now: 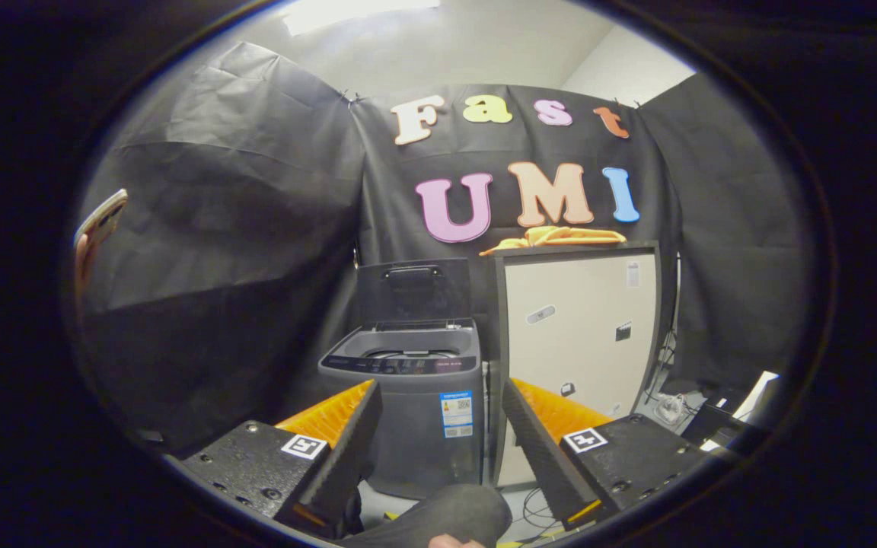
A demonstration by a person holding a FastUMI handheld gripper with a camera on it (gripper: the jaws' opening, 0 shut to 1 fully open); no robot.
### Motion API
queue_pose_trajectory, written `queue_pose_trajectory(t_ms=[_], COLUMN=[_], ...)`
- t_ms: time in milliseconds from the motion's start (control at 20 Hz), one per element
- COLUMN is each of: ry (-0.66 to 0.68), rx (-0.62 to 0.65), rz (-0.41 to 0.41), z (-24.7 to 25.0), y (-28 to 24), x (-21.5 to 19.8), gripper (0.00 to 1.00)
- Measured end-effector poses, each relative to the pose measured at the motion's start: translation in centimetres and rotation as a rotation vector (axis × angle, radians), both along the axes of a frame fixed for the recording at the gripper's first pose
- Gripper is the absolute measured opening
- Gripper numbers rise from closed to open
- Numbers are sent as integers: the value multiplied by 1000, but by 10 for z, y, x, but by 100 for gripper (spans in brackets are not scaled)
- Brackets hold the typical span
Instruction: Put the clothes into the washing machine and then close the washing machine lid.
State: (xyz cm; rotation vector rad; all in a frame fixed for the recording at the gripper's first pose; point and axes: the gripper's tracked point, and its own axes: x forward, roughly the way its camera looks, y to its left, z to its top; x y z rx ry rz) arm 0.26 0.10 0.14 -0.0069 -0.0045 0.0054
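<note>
One gripper (438,426), fingers spread wide, nothing between them. One dark sleeve (438,517) at 6 o'clock below the fingers. One grey washing machine (408,403) beyond them at 12 o'clock, lid (412,289) raised. One pale cabinet (579,342) at the machine's 3 o'clock, touching; one orange garment (553,237) on its top. Black cloth walls behind.
</note>
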Motion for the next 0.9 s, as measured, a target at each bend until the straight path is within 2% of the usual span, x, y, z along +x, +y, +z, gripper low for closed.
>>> queue_pose_trajectory(t_ms=[900], ry=[-22], rx=[11], rz=[-16], z=[9], y=[-9], x=[5], gripper=[97])
